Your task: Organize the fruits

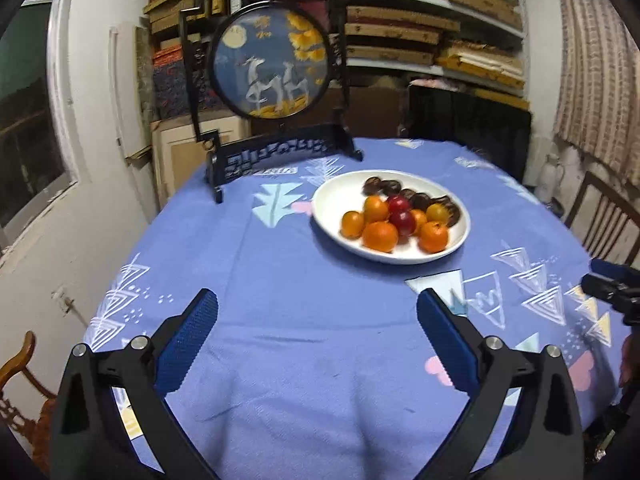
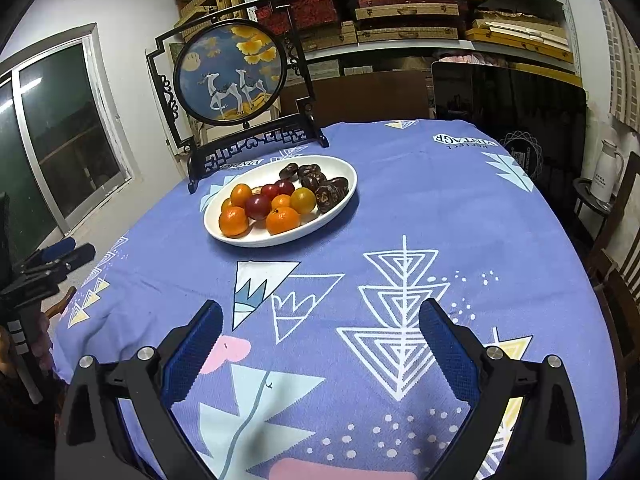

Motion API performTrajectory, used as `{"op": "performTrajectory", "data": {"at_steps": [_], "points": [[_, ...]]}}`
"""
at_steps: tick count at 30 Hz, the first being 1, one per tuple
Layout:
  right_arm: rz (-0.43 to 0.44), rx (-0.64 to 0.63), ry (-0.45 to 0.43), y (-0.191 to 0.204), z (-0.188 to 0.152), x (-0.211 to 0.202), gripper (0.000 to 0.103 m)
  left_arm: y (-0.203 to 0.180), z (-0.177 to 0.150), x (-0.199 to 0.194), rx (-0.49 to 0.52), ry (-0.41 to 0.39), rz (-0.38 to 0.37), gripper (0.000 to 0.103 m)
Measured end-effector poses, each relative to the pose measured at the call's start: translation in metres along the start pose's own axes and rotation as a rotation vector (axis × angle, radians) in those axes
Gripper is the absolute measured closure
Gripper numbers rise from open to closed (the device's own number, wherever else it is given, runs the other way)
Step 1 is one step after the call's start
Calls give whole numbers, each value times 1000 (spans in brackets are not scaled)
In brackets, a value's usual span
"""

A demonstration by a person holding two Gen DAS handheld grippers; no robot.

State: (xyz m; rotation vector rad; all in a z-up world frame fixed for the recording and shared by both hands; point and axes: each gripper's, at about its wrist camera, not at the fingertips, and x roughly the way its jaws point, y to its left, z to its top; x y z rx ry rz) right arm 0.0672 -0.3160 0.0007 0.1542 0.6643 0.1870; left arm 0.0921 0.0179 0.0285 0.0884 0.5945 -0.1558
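Hovering above the blue patterned tablecloth (image 1: 304, 280), the left gripper (image 1: 318, 312) has its jaws spread wide with nothing between them, and the right gripper (image 2: 320, 320) is just as released and empty. The fruit all sits well ahead of both, heaped on a white oval plate (image 2: 344, 168) near the framed deer screen (image 1: 272, 64): oranges such as the front one (image 2: 282, 220), red plums (image 2: 258, 206), and a cluster of dark wrinkled dates (image 2: 328, 196) at the far end. The oranges look firm and light, so pinching one across its widest part should hold; the plums seem smooth-skinned (likely to squirt out if squeezed off-centre); the dates are probably soft and sticky, wanting a gentle close.
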Motion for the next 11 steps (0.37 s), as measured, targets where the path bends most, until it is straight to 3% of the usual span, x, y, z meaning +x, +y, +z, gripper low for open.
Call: {"op": "performTrajectory", "data": {"at_steps": [5,11], "points": [[-3,7,-6,-2,0,-1,4,2,0,8,-17,56,12,5],[-14,17,-8,-6,0,-2,4,5,0,9,-22,59,59,5]]}}
